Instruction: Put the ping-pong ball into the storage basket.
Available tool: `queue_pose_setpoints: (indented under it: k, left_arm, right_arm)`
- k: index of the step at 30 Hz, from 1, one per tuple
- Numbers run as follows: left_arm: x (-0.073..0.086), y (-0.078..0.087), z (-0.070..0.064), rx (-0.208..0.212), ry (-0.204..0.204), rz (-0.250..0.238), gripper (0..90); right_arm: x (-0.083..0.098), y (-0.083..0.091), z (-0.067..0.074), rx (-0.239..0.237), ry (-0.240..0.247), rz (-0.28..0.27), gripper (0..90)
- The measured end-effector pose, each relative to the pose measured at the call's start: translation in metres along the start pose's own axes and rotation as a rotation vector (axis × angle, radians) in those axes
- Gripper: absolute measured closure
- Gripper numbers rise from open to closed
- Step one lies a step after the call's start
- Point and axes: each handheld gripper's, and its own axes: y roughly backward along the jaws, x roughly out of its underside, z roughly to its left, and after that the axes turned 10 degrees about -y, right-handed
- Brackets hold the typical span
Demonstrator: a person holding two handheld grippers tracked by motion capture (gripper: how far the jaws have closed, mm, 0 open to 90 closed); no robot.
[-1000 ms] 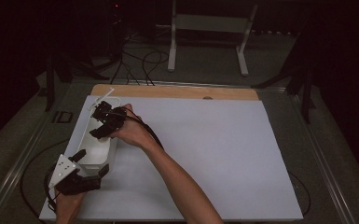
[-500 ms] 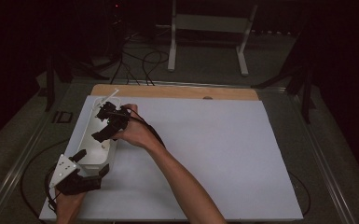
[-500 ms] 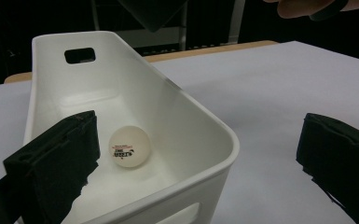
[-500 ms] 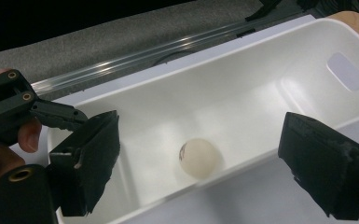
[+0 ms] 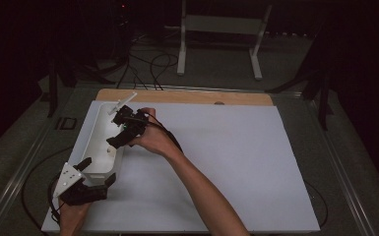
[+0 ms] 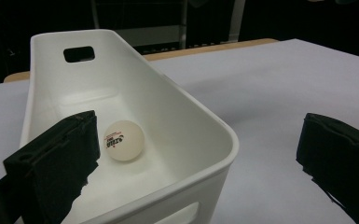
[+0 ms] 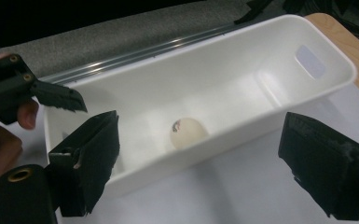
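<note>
One table-tennis ball (image 6: 124, 140) lies inside your white bin (image 6: 205, 126) at the table's nine o'clock. Both grippers — left (image 6: 200, 163), right (image 7: 205, 163) — gape, holding nothing; the left seems to straddle the bin's near end.

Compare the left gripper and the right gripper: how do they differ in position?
The left gripper is at the bin's near end, one jaw inside by the ball; the right gripper hangs over the bin's long side, farther up the table. Both are open and empty.
</note>
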Motion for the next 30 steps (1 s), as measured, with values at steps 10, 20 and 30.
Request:
queue_pose_setpoints:
  k: [10,20,30]
  left_arm:
    - [0.0,-0.001,-0.001,0.002,-0.004,0.008,0.0]
    - [0.0,-0.002,-0.001,0.004,-0.006,0.01,0.0]
    - [0.0,-0.003,-0.002,0.005,-0.006,0.011,0.0]
  right_arm:
    - [0.019,0.025,-0.024,0.042,-0.039,-0.009,11.9]
    - [0.043,0.056,-0.048,0.085,-0.079,-0.023,11.9]
    - [0.078,0.084,-0.07,0.145,-0.144,-0.013,11.8]
